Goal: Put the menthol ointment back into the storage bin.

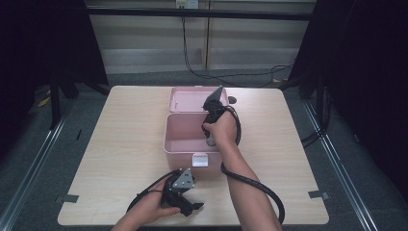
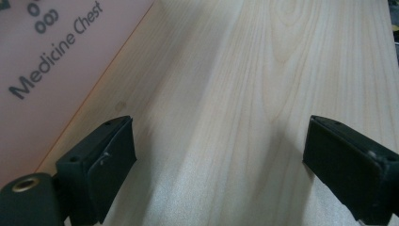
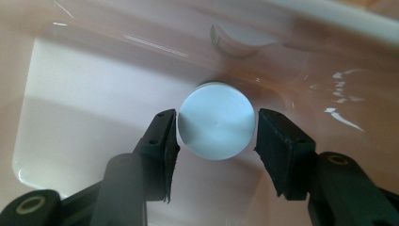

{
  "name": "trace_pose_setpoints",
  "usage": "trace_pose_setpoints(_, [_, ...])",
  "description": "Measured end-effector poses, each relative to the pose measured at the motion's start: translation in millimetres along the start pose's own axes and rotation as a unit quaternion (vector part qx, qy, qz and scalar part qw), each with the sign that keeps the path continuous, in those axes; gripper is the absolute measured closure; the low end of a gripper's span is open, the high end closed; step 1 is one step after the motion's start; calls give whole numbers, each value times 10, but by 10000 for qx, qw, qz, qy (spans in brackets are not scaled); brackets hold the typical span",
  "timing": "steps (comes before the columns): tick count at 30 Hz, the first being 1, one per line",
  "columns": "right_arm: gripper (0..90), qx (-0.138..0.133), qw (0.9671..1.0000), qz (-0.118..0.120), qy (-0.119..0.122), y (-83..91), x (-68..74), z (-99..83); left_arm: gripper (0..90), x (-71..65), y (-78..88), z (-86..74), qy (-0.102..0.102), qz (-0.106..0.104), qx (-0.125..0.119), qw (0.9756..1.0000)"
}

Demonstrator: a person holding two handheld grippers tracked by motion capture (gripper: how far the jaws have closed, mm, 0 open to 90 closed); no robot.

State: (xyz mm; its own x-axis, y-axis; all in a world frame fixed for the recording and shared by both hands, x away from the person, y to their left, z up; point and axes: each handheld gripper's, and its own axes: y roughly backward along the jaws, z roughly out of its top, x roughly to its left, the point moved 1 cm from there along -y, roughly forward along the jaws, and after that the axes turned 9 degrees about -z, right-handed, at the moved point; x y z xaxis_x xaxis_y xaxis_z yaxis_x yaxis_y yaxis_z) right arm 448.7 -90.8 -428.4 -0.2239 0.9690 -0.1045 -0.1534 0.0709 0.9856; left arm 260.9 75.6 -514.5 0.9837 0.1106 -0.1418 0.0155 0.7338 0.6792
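We look down on a pale wooden table point(image 1: 120, 144) with a fine straight grain, standing on grey carpet. Dark curtains close off the left and right edges of the high view, and a light panelled wall runs across the top with black cables point(image 1: 211, 72) hanging from it and trailing over the floor. Small strips of grey tape point(image 1: 318, 194) sit near the table's lower corners.

At the centre of the table stands a pink plastic box point(image 1: 185, 139), smooth and glossy, with rounded corners; its lid point(image 1: 187, 98) is thrown back toward the top of the frame, and a white latch point(image 1: 199, 159) hangs on its front wall. In the left gripper view the same box fills the upper left, and we read "Medicine Chest" printed in grey on its side.

The right gripper point(image 3: 216, 129) reaches down into the box at the centre of the high view. Its matte black jaws sit on either side of a round white cap point(image 3: 216, 120), flat-topped and smooth, and appear to touch its rim; what lies under the cap we cannot tell.

The left gripper point(image 2: 219, 162) rests low at the bottom centre of the high view, just in front of the box, its jaws spread wide over bare wood.
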Motion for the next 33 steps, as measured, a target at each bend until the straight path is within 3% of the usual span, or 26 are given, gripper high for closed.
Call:
trace_pose_setpoints(18, [404, -68, 9997, 145, 178, 239, -12, -54, 89, -2, -1, 0, 10, -7, -2, 10000])
trace_pose_setpoints(23, [374, -148, 9987, 236, 422, 308, -22, -78, 89, -1, 0, 0, 8, -9, 0, 10000])
trace_pose_setpoints(33, [318, -361, 9936, 310, 1024, 443, -16, -137, 88, 0, 0, 0, -6, -8, 8, 10000])
